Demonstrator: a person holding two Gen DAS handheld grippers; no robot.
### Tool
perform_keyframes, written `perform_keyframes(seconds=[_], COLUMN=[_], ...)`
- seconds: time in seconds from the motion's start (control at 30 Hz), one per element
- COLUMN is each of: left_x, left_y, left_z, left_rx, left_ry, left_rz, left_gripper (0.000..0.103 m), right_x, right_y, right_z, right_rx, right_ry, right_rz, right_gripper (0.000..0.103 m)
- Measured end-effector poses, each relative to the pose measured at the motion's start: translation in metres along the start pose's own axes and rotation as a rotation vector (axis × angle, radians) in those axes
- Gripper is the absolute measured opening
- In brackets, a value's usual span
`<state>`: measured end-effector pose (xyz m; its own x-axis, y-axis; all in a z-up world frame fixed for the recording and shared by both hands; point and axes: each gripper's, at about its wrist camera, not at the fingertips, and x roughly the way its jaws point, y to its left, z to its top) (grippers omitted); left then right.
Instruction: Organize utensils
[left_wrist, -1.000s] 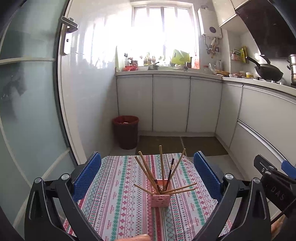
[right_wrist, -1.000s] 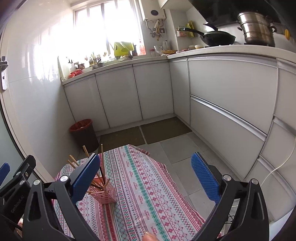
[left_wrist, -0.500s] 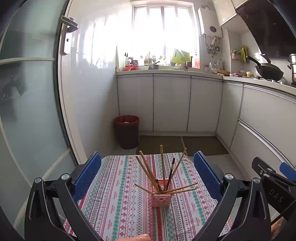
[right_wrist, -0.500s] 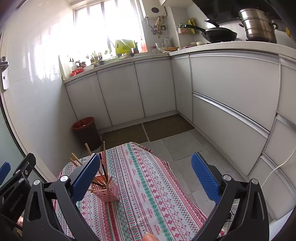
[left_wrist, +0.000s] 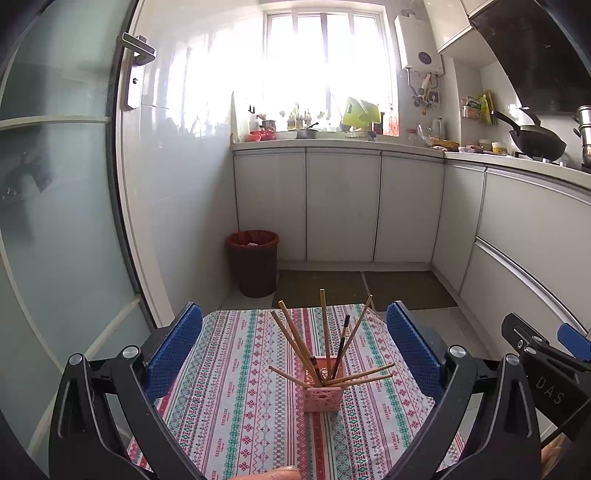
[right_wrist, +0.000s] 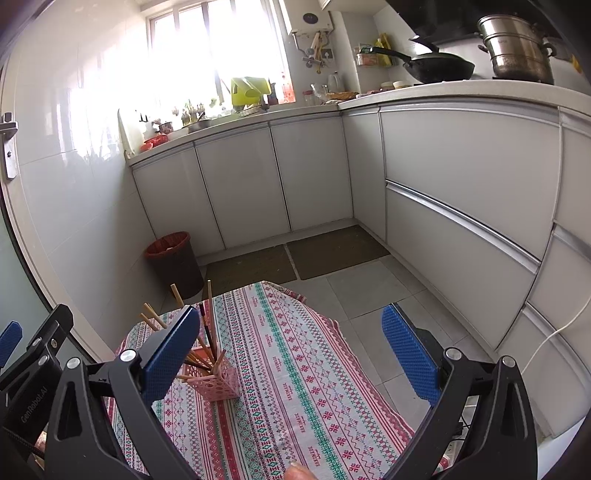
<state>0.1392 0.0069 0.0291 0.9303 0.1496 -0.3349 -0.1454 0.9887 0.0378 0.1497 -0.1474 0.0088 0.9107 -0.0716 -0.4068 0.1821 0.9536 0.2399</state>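
Pink holder (left_wrist: 322, 392) stands upright on the patterned tablecloth (left_wrist: 236, 387), about mid-table. Using it as the landmark.

Chopsticks (left_wrist: 325, 332) are in the holder, fanned out loosely: several wooden ones lean back and to either side, 1 dark one (left_wrist: 342, 345) stands near upright, and 2 or 3 lie almost flat across the rim, sticking out sideways past it. From the right wrist view the same bundle (right_wrist: 208, 332) is partly hidden behind a blue pad.

Left gripper (left_wrist: 294, 350): jaws spread wide, nothing between them. It hangs above the near side of the holder, with the holder centred in the gap and not touching either pad (left_wrist: 173, 350).

Right gripper (right_wrist: 290, 354): also wide apart, empty. It sits to the right of the holder, over bare tablecloth (right_wrist: 295, 369); holder (right_wrist: 219, 382) shows just beside its left pad (right_wrist: 168, 360), outside the gap. Cannot tell whether pad and chopsticks touch, since they overlap in that view.

A fingertip (right_wrist: 297, 472) shows at the bottom edge of the right wrist view, a similar one (left_wrist: 273, 474) in the left.

Beyond the holder, off the far table edge: dark red bin (left_wrist: 253, 262) on the floor against the white cabinets (left_wrist: 343, 206), 2 brown mats (left_wrist: 364, 288) right of it. Further right on the counter, a black wok (right_wrist: 439, 68) and a steel pot (right_wrist: 517, 50).
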Motion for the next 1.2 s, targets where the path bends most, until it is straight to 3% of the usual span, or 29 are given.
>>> perform_keyframes(seconds=[1.2], left_x=[0.0032], left_y=[0.0001], left_z=[-0.0031], left_rx=[-0.003], left_ry=[0.008], left_rz=[0.013], left_gripper=[0.096], right_x=[0.0031], right_y=[0.0004], right_z=[-0.0035], right_rx=[-0.004], right_ry=[0.024], right_rz=[0.008], right_gripper=[0.096])
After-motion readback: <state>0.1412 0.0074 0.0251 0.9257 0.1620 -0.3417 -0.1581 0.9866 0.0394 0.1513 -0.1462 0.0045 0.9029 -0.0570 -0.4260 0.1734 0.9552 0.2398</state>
